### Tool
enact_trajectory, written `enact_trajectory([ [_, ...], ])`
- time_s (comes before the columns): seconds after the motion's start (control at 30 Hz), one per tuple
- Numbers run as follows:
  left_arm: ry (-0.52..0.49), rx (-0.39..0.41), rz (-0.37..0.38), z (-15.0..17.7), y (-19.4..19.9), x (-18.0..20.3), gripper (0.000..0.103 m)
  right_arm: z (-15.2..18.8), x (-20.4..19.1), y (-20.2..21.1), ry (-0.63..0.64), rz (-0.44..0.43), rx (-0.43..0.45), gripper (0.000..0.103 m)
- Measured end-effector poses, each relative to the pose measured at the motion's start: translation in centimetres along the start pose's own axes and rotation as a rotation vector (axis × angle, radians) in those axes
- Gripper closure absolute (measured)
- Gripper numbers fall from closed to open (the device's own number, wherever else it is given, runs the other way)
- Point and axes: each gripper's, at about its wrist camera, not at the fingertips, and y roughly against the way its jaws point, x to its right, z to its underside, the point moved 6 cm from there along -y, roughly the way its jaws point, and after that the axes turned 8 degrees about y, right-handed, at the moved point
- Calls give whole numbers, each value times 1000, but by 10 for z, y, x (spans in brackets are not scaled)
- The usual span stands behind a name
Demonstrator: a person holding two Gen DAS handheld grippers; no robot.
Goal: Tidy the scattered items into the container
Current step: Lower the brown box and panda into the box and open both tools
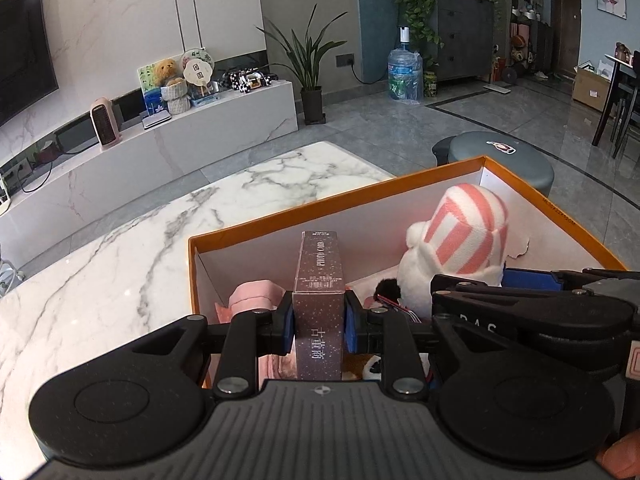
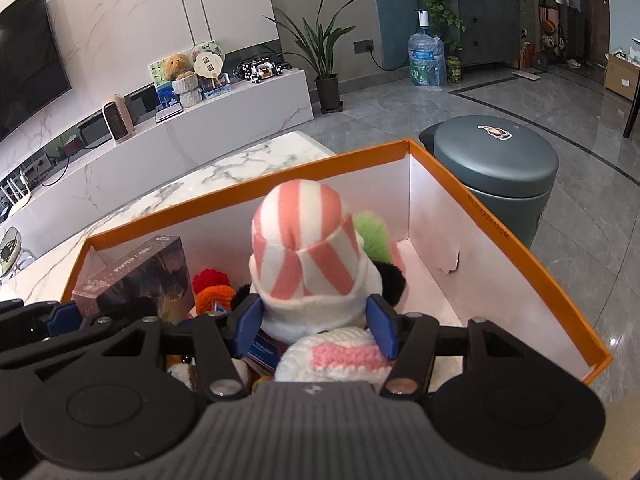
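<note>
An orange-rimmed cardboard box point(image 1: 320, 201) with white inner walls stands on the marble table. My left gripper point(image 1: 319, 320) is shut on a dark speckled photo card box point(image 1: 319, 272), held upright over the container's left end. My right gripper point(image 2: 314, 322) is shut on a white plush toy with a pink-and-white striped hat point(image 2: 304, 236), inside the container point(image 2: 460, 248). The photo card box point(image 2: 136, 276) and the left gripper's fingers point(image 2: 60, 314) show at the left of the right wrist view. Pink cloth point(image 1: 252, 296), red and orange knitted pieces point(image 2: 212, 286) and a green fuzzy toy point(image 2: 374, 236) lie inside.
The marble table point(image 1: 120, 260) stretches left of and behind the container. A grey lidded bin point(image 2: 496, 160) stands on the floor just beyond the container's far right corner. A white TV console point(image 1: 180, 140) with a heater and toys runs along the wall.
</note>
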Motion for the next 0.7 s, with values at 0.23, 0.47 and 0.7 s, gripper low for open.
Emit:
enact_trajectory([
  [0.23,-3,32,26,-3,14,2,74,-1,2,9,-31,2,10,40],
  [0.47,-47,88,76,-8,29,16,74,-6,8,17,-67,1,38,40],
  [0.7,-54,27,129,-1,15,30,87,-7,20,20,-96,11,52,40],
])
